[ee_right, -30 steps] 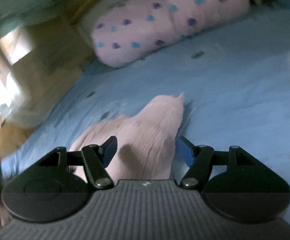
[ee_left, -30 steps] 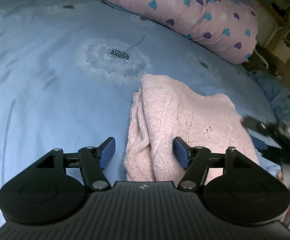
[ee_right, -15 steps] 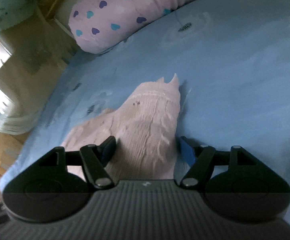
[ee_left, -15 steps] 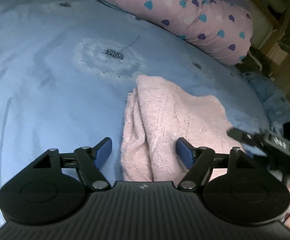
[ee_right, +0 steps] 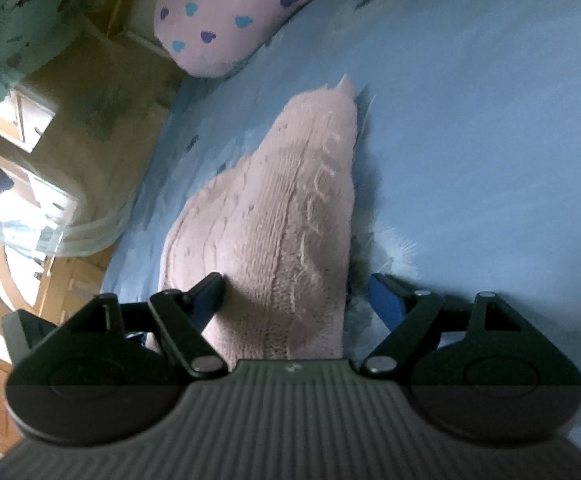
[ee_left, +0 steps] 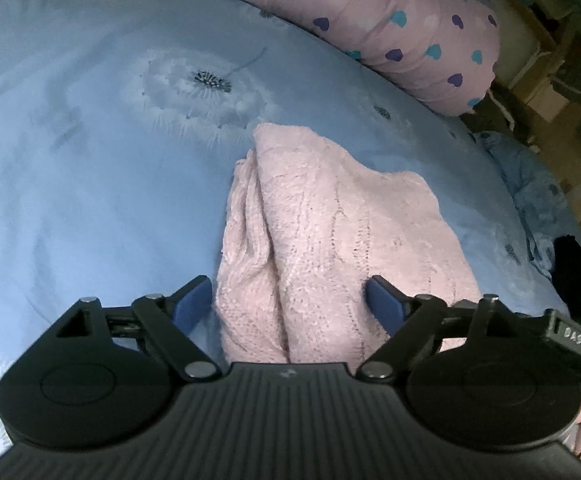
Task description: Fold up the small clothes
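Note:
A pink knitted garment (ee_left: 330,232) lies folded on the blue bedsheet (ee_left: 90,160), with layered edges along its left side. My left gripper (ee_left: 288,300) is open, its blue-padded fingers straddling the garment's near end. In the right wrist view the same pink garment (ee_right: 290,208) stretches away from me. My right gripper (ee_right: 296,296) is open, with the garment's near end between its fingers. A black part of the right gripper (ee_left: 570,332) shows at the right edge of the left wrist view.
A pink pillow with blue and purple hearts (ee_left: 390,24) lies at the far side of the bed, and it also shows in the right wrist view (ee_right: 230,20). Wooden furniture (ee_right: 70,128) stands beyond the bed edge. A rumpled blue cloth (ee_left: 530,192) lies at the right.
Both grippers have moved closer over the garment's near end. The right wrist view has tilted and steadied, and the right gripper now sits lower at the left view's right edge.

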### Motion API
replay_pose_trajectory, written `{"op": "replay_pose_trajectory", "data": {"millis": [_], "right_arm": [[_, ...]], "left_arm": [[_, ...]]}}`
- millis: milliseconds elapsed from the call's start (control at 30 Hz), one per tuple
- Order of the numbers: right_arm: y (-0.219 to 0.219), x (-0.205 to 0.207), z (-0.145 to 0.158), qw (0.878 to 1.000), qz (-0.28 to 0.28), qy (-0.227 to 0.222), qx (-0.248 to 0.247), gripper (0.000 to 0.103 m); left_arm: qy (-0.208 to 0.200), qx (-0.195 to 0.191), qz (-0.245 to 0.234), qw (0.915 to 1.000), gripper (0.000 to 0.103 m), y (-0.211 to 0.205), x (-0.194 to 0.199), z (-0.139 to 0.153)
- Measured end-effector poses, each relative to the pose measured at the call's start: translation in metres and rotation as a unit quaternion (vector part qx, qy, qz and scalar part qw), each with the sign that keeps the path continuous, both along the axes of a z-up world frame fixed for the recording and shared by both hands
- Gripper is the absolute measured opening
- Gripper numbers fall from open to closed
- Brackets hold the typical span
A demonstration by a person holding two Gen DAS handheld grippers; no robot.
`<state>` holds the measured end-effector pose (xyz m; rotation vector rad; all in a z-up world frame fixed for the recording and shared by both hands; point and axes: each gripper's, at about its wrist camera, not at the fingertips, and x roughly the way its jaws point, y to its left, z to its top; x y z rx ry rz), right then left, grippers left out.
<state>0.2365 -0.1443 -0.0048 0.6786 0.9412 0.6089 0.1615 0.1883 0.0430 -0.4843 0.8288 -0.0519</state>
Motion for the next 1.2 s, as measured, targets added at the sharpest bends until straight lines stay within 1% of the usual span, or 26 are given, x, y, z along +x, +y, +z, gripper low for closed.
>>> {"op": "replay_pose_trajectory", "data": {"millis": [67,167,233,700,767,867,933,967,1033,1133,1200], "right_arm": [[0.007,0.000,-0.001,1.000,0.008,-0.009,-0.008,0.082],[0.018,-0.001,0.000,0.999,0.020,-0.034,-0.027,0.082],[0.021,-0.002,-0.001,0.998,0.021,-0.044,-0.029,0.083],[0.027,0.007,-0.003,0.998,0.023,-0.045,-0.021,0.083],[0.029,0.008,-0.002,0.998,0.025,-0.046,-0.023,0.083],[0.029,0.008,-0.002,0.998,0.023,-0.047,-0.022,0.082],[0.029,0.007,-0.002,0.998,0.023,-0.046,-0.021,0.073],[0.029,0.008,-0.002,0.999,0.023,-0.044,-0.018,0.072],[0.028,0.008,-0.001,0.999,0.024,-0.042,-0.011,0.063],[0.028,0.005,0.006,0.998,0.024,-0.049,-0.010,0.056],[0.028,0.002,0.013,0.998,0.025,-0.057,-0.008,0.053]], "left_arm": [[0.004,-0.008,0.002,1.0000,0.089,0.002,0.001,-0.002],[0.008,-0.016,0.005,0.9998,0.090,0.003,0.004,-0.005],[0.009,-0.017,0.005,0.9998,0.090,0.002,0.004,-0.006],[0.004,-0.010,-0.007,0.9999,0.090,-0.002,0.005,-0.007],[0.003,-0.014,-0.009,0.9999,0.088,-0.003,0.005,-0.007],[0.000,-0.028,-0.016,0.9995,0.078,-0.003,0.004,-0.008],[-0.003,-0.045,-0.020,0.9988,0.068,-0.001,0.003,-0.008],[-0.004,-0.056,-0.021,0.9982,0.065,0.000,0.003,-0.009],[-0.005,-0.079,-0.021,0.9967,0.057,0.004,0.002,-0.010],[-0.012,-0.097,-0.018,0.9951,0.048,0.008,0.000,-0.010],[-0.020,-0.102,-0.018,0.9945,0.045,0.009,-0.003,-0.007]]}}
